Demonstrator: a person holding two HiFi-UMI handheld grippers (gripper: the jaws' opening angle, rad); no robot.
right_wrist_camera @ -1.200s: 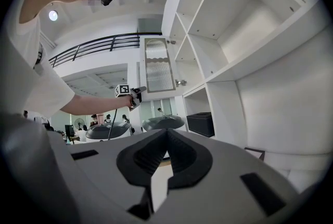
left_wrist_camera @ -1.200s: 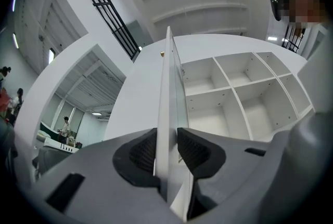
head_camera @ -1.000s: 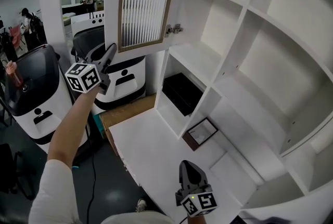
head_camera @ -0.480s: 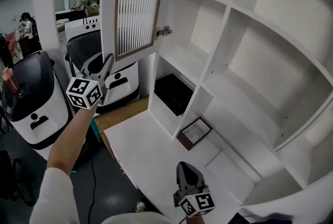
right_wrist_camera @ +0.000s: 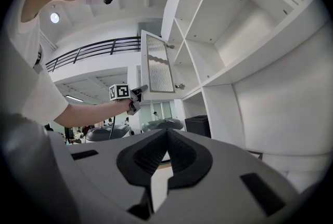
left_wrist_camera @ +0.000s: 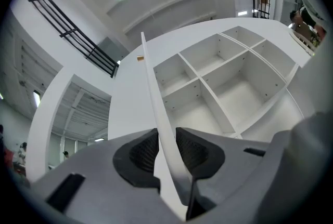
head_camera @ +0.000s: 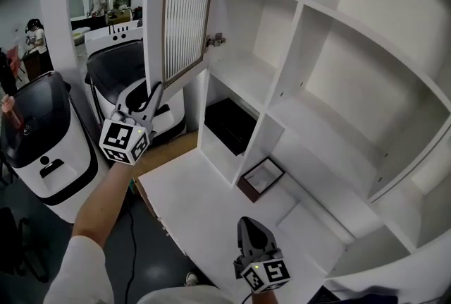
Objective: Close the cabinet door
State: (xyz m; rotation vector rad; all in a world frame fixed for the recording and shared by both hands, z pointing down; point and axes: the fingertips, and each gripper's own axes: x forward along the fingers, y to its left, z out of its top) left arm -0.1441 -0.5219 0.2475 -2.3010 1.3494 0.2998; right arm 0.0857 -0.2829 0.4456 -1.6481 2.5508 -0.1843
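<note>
Cabinet door (head_camera: 184,10): white, with a ribbed pane in a brown scalloped frame; it stands open, swung out toward the left from the top left corner of the cabinet (head_camera: 338,84), and hangs on a hinge (head_camera: 215,39) at its right edge

Left gripper (head_camera: 153,92): raised on an outstretched arm (head_camera: 106,190) at the left of the scene, pointing up at the door's lower free corner; its two jaws are clamped on the door's thin edge, one pad on each face

Door relative to left gripper: in the left gripper view the white edge (left_wrist_camera: 156,114) runs straight up out of the gap between the jaws (left_wrist_camera: 166,150), with the open shelves to its right; the pane lies above and beyond the jaws, the hinge on the far side

Right gripper (head_camera: 248,225): low and near, over the near part of the counter (head_camera: 204,211), well apart from the door; jaws together with nothing between them (right_wrist_camera: 166,132)

Right gripper view: the door (right_wrist_camera: 157,69) shows far off and up, the left gripper (right_wrist_camera: 140,90) at its lower left corner

Cabinet: white open compartments; a black box (head_camera: 231,123) sits in a low left one

Counter: a picture frame (head_camera: 261,178) lies at the foot of the cabinet

Far left: white machines (head_camera: 42,126) with dark tops stand on the floor
</note>
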